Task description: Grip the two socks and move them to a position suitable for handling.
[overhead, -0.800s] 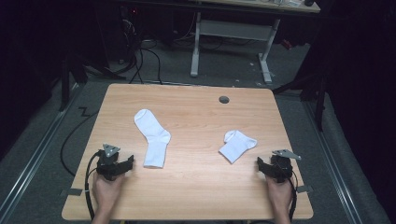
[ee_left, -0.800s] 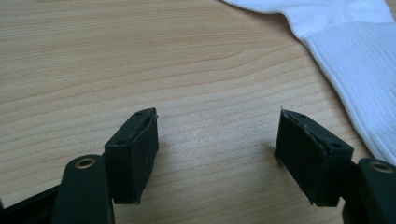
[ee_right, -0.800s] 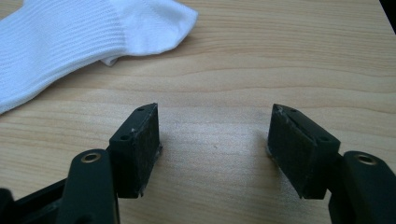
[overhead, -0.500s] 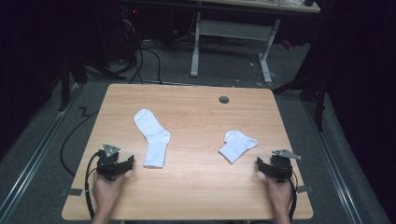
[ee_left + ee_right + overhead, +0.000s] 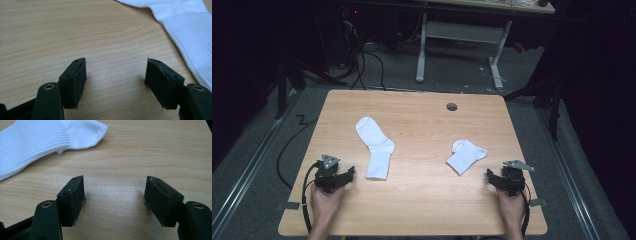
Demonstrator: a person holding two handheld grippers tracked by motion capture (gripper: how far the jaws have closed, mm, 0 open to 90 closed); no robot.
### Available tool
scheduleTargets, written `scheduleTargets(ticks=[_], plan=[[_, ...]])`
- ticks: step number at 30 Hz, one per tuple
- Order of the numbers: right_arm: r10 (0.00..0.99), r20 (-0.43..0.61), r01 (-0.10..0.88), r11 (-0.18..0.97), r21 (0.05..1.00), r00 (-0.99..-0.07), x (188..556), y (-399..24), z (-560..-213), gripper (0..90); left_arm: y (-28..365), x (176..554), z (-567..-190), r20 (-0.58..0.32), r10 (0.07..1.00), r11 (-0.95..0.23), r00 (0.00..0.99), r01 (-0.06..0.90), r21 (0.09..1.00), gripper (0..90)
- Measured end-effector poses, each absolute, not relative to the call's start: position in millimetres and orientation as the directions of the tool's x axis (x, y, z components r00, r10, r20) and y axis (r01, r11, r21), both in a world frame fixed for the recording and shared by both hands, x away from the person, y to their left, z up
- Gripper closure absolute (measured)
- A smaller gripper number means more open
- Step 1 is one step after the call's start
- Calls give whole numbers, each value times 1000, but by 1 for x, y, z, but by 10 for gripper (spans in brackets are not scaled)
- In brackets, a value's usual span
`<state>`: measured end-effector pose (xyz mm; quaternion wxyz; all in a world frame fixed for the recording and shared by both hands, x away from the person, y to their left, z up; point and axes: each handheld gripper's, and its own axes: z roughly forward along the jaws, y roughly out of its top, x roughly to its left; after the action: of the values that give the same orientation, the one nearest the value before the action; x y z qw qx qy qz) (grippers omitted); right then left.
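While both hands rested at the near edge of the desk (image 5: 422, 210), the high view matched the earlier frames: nothing had moved, so the work on the socks looked not yet begun. The left gripper (image 5: 343, 175) sat just beside the cuff of the long white sock (image 5: 375, 145); the right gripper (image 5: 495, 179) lay near the folded white sock (image 5: 465, 155). A grey grommet (image 5: 452, 106) marked the far side.

Through the left gripper view, the jaws stood wide apart over bare wood, holding nothing, with the long sock's ribbed leg cut off at the right edge.

From the right gripper view, the jaws gaped equally wide and empty; the folded sock ran off the frame's left, its far end hidden
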<state>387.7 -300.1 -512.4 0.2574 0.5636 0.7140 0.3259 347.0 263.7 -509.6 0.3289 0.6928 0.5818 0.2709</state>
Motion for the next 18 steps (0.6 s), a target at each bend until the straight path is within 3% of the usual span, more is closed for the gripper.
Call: scheduleTargets(ticks=[18], plan=[[971,-10,632,163,757,-239,388,-300,-512,326,259,353,-498,-35,974,-109,225,593,798,400]])
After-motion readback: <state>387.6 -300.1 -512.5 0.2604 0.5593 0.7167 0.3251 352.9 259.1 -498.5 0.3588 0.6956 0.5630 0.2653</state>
